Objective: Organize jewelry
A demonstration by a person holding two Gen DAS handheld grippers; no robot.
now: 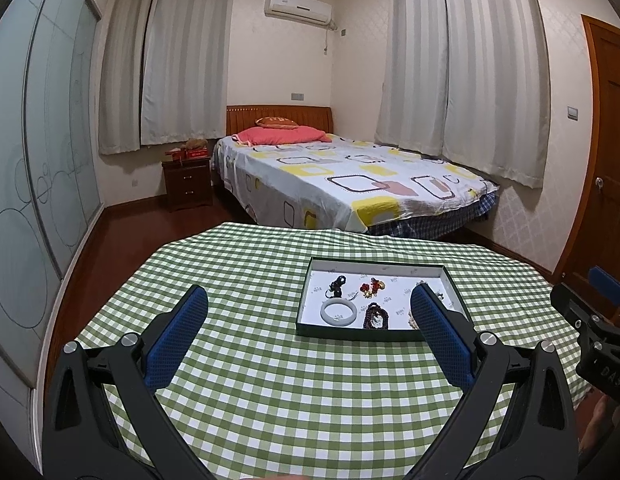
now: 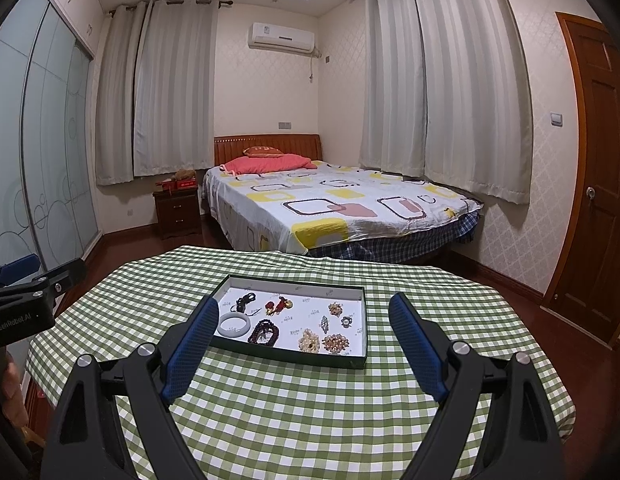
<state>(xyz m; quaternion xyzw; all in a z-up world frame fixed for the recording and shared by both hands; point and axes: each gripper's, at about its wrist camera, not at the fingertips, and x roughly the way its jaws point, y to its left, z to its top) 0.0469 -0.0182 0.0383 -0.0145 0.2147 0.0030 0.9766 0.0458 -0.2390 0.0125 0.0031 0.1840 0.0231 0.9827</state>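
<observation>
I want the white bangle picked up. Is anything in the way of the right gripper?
Only the tray's low near wall lies between. The open right gripper hangs above the tablecloth, and the white bangle lies uncovered beside dark beads.

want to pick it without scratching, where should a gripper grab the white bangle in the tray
Grip the white bangle across its band at the right-hand arc, one finger inside the hole and one outside, coming down from above. It lies flat on the tray floor, so no side edge is exposed, and its left arc sits close to the tray wall.
</observation>
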